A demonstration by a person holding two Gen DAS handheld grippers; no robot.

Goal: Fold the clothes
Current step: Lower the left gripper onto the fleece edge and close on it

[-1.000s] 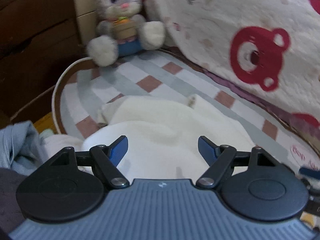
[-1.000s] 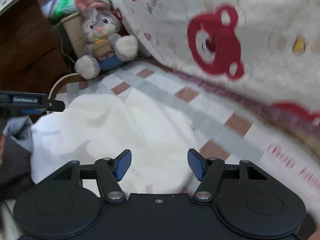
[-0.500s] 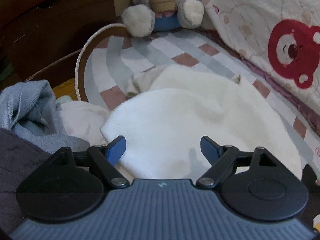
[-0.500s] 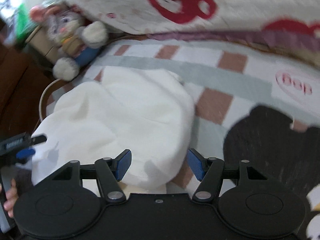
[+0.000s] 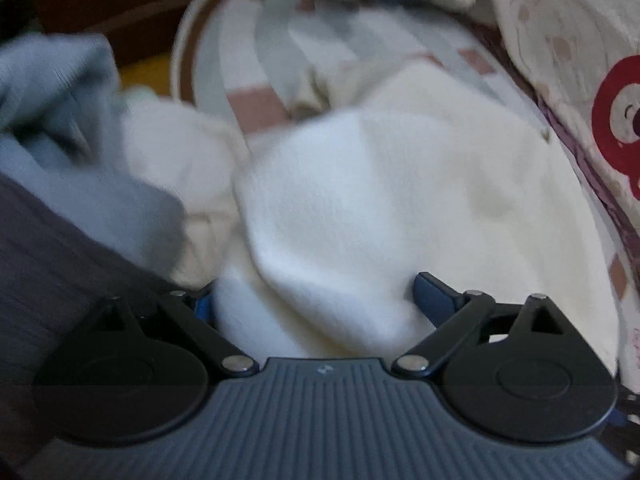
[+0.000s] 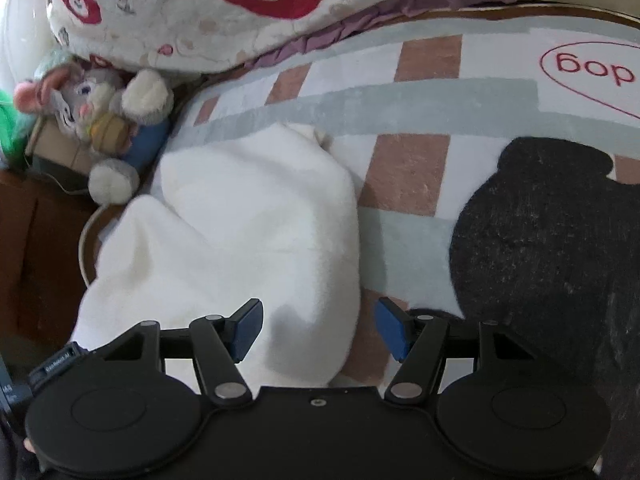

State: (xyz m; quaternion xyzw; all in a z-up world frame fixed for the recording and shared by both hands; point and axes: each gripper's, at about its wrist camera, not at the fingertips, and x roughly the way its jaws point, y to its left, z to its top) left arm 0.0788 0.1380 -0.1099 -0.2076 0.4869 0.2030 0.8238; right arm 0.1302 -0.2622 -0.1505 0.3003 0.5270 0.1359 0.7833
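Observation:
A white fleece garment (image 5: pixel 400 200) lies bunched on a checked rug (image 6: pixel 420 168). My left gripper (image 5: pixel 318 300) is low over its near edge. Its jaws are opening wide, and a rounded fold of the white fabric bulges up between the blue fingers (image 5: pixel 434 292) without being pinched. In the right wrist view the same white garment (image 6: pixel 240 220) fills the left half. My right gripper (image 6: pixel 320 330) stands open just above it, straddling the garment's right edge, with one pad over fabric and the other over rug.
A black garment (image 6: pixel 540 240) lies on the rug to the right. A grey-blue garment (image 5: pixel 60 120), a cream cloth (image 5: pixel 180 160) and dark fabric (image 5: pixel 48 260) pile up at the left. A plush rabbit (image 6: pixel 100 120) and a bear-print blanket (image 6: pixel 240 0) border the far side.
Both grippers have come down close to the white garment. The left jaws have spread wider and a fold of fabric now sits between them. The right view has rolled, bringing the black garment in.

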